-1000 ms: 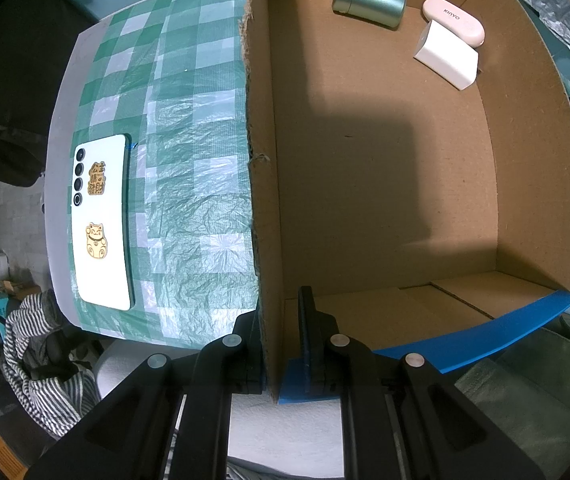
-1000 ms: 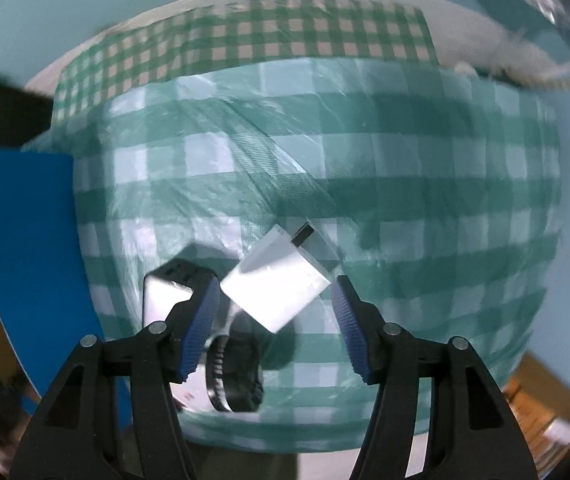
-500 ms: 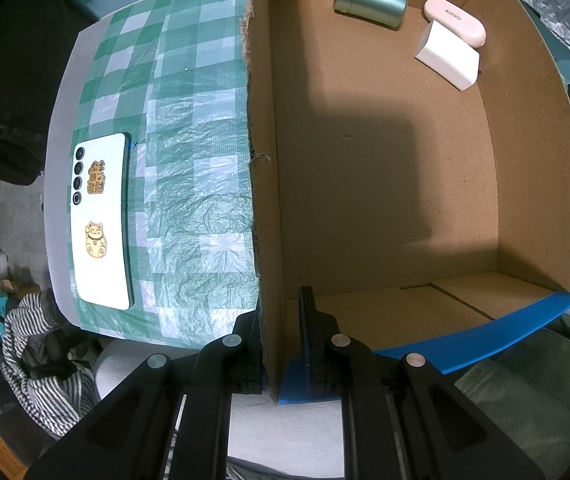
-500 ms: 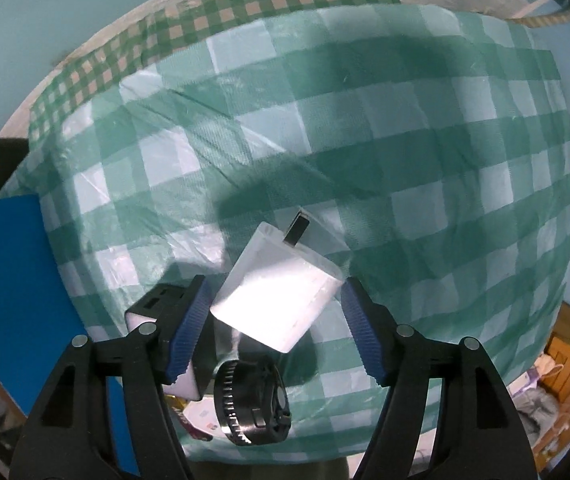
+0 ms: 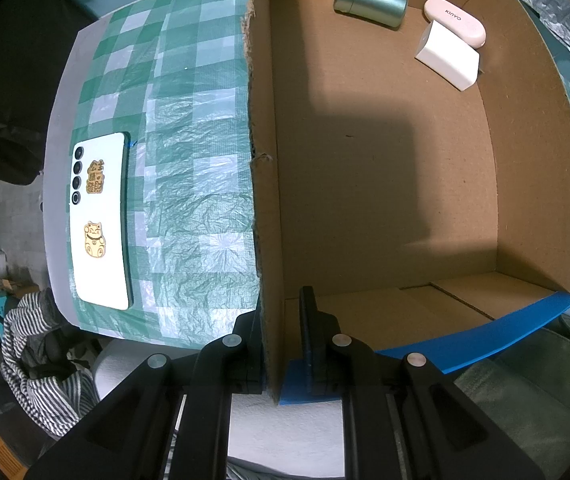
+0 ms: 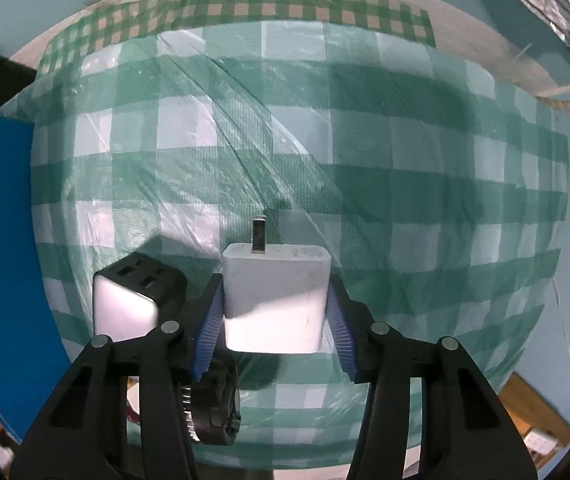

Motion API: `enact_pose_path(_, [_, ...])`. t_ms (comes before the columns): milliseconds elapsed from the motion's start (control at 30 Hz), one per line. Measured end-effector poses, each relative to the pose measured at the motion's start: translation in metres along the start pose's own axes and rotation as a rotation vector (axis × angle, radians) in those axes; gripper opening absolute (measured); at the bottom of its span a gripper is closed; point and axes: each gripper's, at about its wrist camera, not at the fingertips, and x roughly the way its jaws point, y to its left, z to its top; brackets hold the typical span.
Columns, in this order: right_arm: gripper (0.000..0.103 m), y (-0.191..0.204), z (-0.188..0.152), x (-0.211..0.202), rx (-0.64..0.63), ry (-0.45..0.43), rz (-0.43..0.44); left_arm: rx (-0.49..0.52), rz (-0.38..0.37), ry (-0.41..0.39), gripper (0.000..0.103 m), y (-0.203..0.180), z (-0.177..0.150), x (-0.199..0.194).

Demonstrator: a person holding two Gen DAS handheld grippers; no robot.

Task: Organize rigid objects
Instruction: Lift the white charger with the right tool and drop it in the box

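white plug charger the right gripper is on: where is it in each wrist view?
Left wrist: not in it; the white block inside the cardboard box is a different item.
Right wrist: white charger low centre, prong up, between the right gripper pads, which have just been closing.
Shared landmark: green checked tablecloth.

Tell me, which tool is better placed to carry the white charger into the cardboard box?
The right tool. Its jaws have just been closing and its pads now press both sides of the white charger. The left tool is shut on the cardboard box wall, steadying it.
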Motion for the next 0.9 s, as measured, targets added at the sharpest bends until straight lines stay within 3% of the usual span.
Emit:
enact_pose_path(433, [0.049, 0.000, -0.018, -0.005, -0.008, -0.054, 0.019, -0.001, 0.004, 0.001, 0.013, -0.003, 0.000, 0.001])
enact_pose_path(900, [0.049, 0.020, -0.020, -0.047, -0.178, -0.089, -0.005, 0.006, 0.008, -0.001, 0.013, -0.006, -0.001, 0.001])
